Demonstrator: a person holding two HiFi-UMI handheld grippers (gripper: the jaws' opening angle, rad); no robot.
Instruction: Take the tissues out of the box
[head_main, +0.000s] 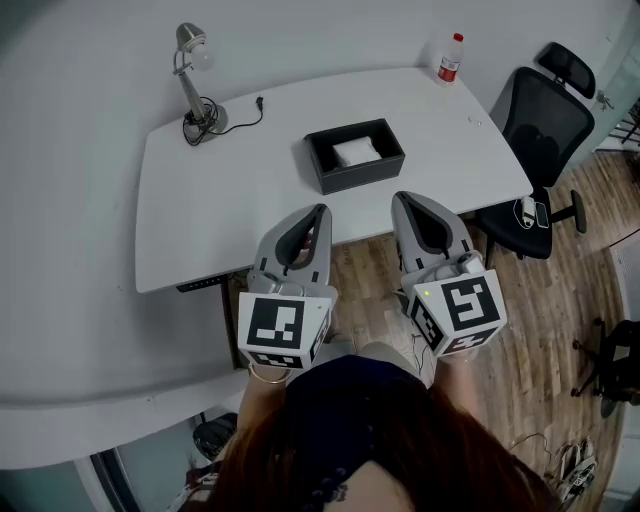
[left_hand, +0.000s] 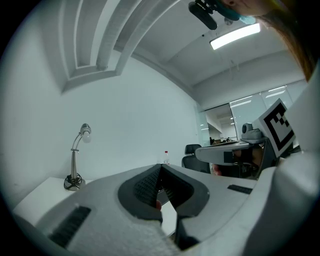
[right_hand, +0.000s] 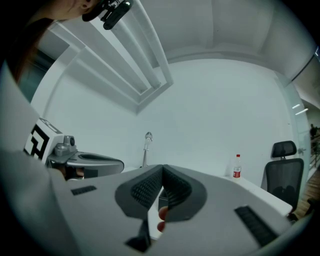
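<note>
A black open box (head_main: 355, 155) stands near the middle of the white table (head_main: 200, 220), with white tissues (head_main: 355, 151) lying inside it. Both grippers hover over the table's near edge, short of the box, held side by side and pointing at it. My left gripper (head_main: 321, 210) is shut, its tips meeting with nothing between them (left_hand: 161, 166). My right gripper (head_main: 398, 197) is shut and empty as well (right_hand: 162, 167). In both gripper views the jaws hide the box.
A desk lamp (head_main: 195, 85) with a coiled cord stands at the table's far left. A red-capped bottle (head_main: 450, 58) stands at the far right corner. A black office chair (head_main: 540, 125) sits off the table's right end on the wooden floor (head_main: 540, 330).
</note>
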